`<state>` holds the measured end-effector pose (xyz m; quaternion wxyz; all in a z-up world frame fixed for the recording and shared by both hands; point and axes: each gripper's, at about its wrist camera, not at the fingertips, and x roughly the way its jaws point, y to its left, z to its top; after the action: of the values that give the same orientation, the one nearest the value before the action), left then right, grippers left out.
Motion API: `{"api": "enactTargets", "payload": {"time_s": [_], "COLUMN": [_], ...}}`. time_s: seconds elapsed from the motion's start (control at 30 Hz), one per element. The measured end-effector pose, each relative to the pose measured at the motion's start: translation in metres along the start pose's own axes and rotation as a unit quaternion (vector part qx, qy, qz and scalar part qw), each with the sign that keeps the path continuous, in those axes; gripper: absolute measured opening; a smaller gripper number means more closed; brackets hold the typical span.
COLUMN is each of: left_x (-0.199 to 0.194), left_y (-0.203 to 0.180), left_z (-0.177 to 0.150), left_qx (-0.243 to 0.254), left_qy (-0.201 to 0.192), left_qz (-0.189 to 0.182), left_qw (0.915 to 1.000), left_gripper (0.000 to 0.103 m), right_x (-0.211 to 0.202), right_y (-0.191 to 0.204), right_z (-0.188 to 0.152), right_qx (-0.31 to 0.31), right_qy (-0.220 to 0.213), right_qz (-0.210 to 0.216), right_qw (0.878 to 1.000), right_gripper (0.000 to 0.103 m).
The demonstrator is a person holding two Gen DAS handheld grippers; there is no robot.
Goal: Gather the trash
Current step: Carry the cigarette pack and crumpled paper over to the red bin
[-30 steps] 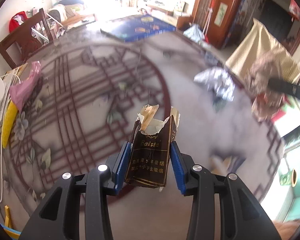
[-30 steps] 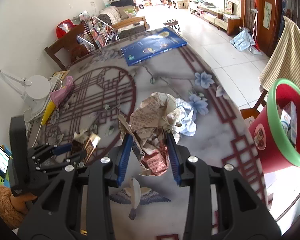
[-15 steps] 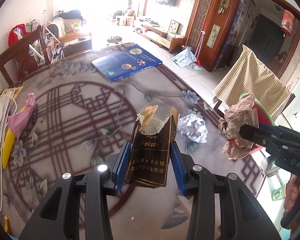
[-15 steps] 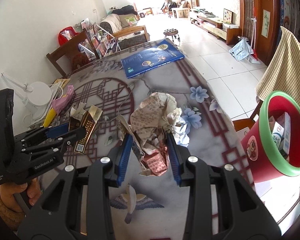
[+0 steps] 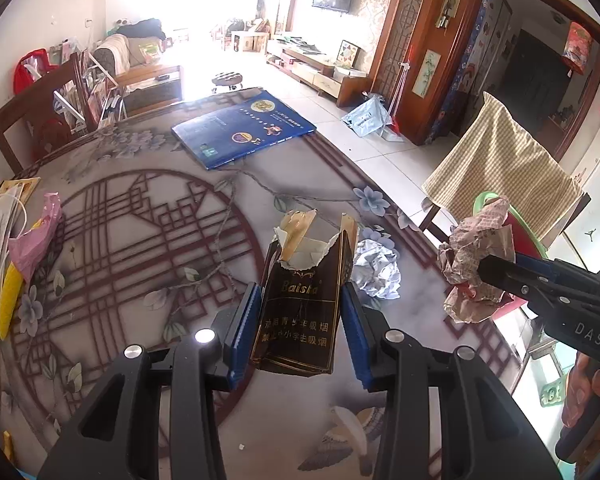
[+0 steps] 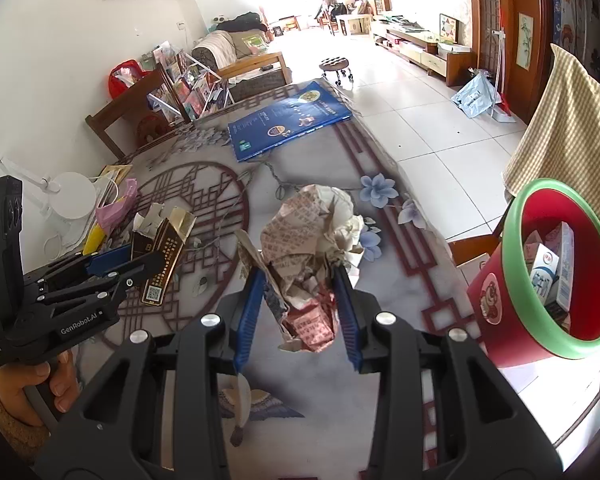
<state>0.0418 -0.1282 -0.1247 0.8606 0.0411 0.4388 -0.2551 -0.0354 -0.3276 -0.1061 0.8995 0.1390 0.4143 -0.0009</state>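
My left gripper is shut on a torn dark brown cigarette pack and holds it above the patterned table. It also shows in the right wrist view. My right gripper is shut on a crumpled printed paper wad, held above the table's right side; the wad shows in the left wrist view too. A red bin with a green rim holding small cartons stands just off the table's right edge. A crumpled silver-white wrapper lies on the table.
A blue book lies at the table's far end. A pink bag, a yellow item and a white lamp base sit at the left edge. A chair with a checked cloth stands beyond the bin.
Both grippers rose and tilted up, keeping their loads. The right gripper with the paper wad moved closer to the bin; the left gripper came nearer to the right one.
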Motion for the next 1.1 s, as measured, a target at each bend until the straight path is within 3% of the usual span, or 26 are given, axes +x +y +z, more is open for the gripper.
{"api": "enactTargets", "payload": {"time_s": [0.5, 1.1], "left_x": [0.02, 0.052], "left_y": [-0.066, -0.215], "left_z": [0.016, 0.047], "left_qx": [0.019, 0.072], "left_qy": [0.0, -0.006], "left_qz": [-0.024, -0.086], "left_qw": [0.9995, 0.9937], "left_gripper": [0.038, 0.039], "right_x": [-0.03, -0.086], "right_y": [-0.073, -0.219], "right_z": [0.001, -0.001], "right_qx": [0.027, 0.092], "right_qy": [-0.014, -0.046], "right_qz": [-0.026, -0.065], "right_qw": [0.999, 0.993], "right_gripper": [0.036, 0.036]}}
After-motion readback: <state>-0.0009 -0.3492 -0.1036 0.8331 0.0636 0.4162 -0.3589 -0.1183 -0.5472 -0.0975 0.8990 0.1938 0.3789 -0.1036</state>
